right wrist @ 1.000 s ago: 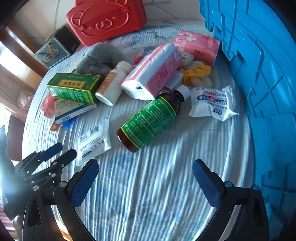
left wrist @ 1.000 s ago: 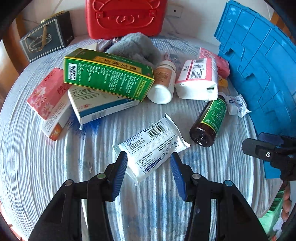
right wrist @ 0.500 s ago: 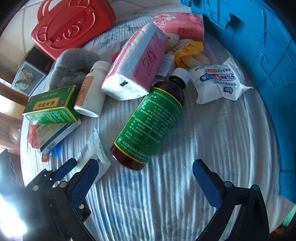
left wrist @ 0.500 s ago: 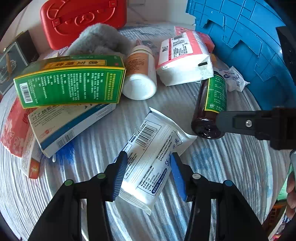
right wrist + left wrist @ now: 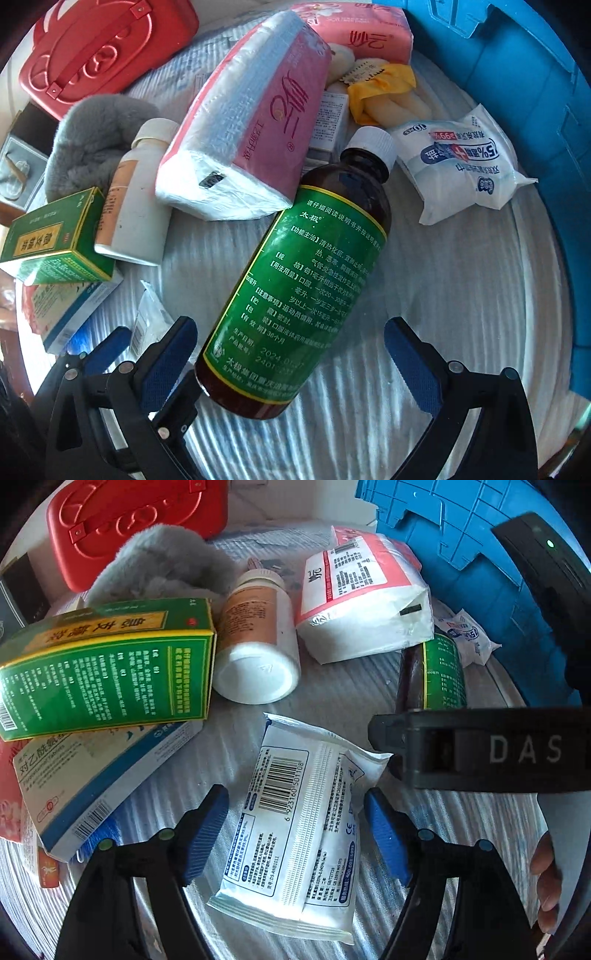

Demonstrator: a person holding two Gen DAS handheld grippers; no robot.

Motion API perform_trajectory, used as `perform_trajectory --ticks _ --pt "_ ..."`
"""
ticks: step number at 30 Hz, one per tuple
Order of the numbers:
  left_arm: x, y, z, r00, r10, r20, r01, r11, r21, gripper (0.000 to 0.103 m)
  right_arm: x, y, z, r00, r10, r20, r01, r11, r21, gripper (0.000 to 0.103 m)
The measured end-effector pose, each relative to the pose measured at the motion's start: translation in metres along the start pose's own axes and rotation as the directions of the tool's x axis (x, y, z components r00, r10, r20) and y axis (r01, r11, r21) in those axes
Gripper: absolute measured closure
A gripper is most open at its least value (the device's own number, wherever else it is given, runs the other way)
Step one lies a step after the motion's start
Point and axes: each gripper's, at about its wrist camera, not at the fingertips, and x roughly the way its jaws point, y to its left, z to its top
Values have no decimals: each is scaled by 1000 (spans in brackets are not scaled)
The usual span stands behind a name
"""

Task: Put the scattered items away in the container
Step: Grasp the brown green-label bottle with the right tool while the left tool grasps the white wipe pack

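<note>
A: Occupying the whole right side, the blue container [image 5: 524,66] is shown against the white striped cloth [image 5: 461,295]; no item is seen inside it. Is anything held?

B: Nothing is held. The right gripper [image 5: 288,354] is spread wide, its jaws set on either side of the base of the brown syrup bottle [image 5: 306,273], which lies flat with its white cap toward the container. The left pad appears close to the glass; whether contact is made cannot be told. The left gripper [image 5: 295,830] is also parted, about the white sachet [image 5: 299,823], with no pad pressed on it.

A: What risks are indicated?

B: Slipping or rolling of the round bottle is judged likely if it is pinched only near its base. Being thin and slack, the sachet may buckle or be pressed into the cloth instead of being lifted.

A: And smaller matters?

B: In the left wrist view the right gripper's body is seen lying just beside the sachet's corner, so a collision between the tools is possible. The pink tissue pack [image 5: 251,122] lies against the bottle's shoulder and may be dragged along.
</note>
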Motion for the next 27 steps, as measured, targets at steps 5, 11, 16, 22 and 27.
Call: perform_trajectory --ticks 5,11,16,22,27 --pt "3 -9 -7 999 37 32 -38 999 35 11 0 -2 -1 999 -30 22 30 999 -21 0" --pt "5 -13 -4 999 42 15 -42 999 34 1 -3 -4 -6 998 -30 48 32 999 -42 0" --pt "3 -12 -2 999 33 -6 -33 999 36 1 -3 -3 -9 997 -59 49 63 995 -82 0" --pt "-8 -9 -15 999 53 6 -53 998 27 8 -11 -12 -17 997 -61 53 66 994 -93 11" --pt "-21 -6 -22 998 55 13 -55 998 -3 40 -22 -18 -23 994 -71 79 80 990 -116 45"
